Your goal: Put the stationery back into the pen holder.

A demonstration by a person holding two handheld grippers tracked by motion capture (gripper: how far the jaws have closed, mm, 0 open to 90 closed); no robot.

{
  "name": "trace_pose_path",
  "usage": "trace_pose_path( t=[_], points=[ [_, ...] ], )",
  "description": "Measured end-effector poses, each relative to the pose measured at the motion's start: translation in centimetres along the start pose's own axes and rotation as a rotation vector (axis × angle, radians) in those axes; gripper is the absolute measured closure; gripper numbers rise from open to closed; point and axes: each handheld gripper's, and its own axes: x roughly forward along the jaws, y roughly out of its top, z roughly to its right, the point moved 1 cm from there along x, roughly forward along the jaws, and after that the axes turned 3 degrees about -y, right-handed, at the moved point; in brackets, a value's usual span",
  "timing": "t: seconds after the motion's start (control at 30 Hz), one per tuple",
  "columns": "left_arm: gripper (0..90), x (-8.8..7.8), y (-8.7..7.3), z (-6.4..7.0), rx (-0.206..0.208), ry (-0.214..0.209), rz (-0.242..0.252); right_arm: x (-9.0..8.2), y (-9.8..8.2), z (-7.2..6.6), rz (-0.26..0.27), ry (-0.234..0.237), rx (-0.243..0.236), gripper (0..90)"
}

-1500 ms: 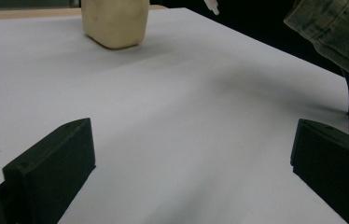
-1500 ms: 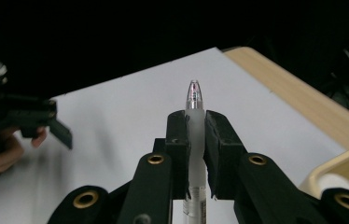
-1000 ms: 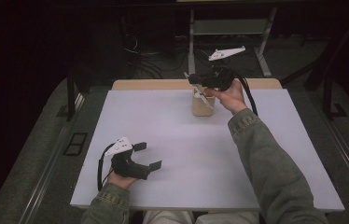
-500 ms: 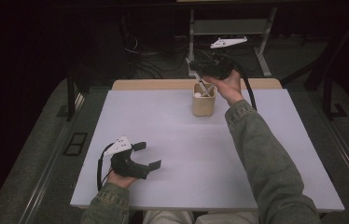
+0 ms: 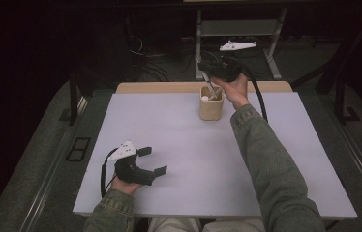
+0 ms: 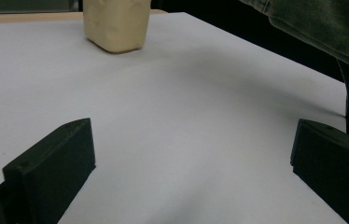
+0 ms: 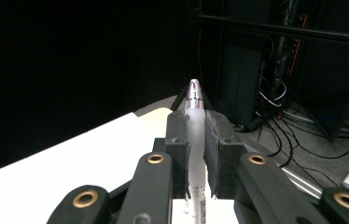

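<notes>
A cream-coloured cup (image 5: 211,108) stands at the far middle of the white table (image 5: 193,145); in the left gripper view the cup (image 6: 116,23) is ahead at the top. My right gripper (image 5: 204,68) hangs over the cup's far side, shut on a clear pen (image 5: 210,85) whose lower end dips into the cup. In the right gripper view the pen (image 7: 194,126) is pinched upright between the two pads, its silver tip sticking out above them. My left gripper (image 5: 152,161) rests on the table near the front left, open with nothing between its fingers (image 6: 51,168).
A white object (image 5: 204,98) lies inside the cup. Beyond the table's far edge stand a metal frame (image 5: 237,29) and tangled cables (image 7: 280,107) on a dark floor. My right sleeve (image 5: 271,164) stretches across the table's right half.
My right gripper has moved away from me and slightly left, past the cup's top, carrying the pen with it. The left gripper has stayed put.
</notes>
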Motion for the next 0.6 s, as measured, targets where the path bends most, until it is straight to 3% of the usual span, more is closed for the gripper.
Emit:
trace_pose_path(
  t=[0.27, 0.6],
  points=[
    [0.0, 0.0, 0.0, -0.1, 0.004, -0.002, -0.003, 0.5, -1.2, 1.0, 0.019, -0.026, 0.005, 79.5],
    [0.0, 0.0, 0.0, -0.1, 0.003, -0.003, -0.002, 0.6, -3.7, 2.3, 0.013, -0.064, 0.057, 79.5]
  ],
)
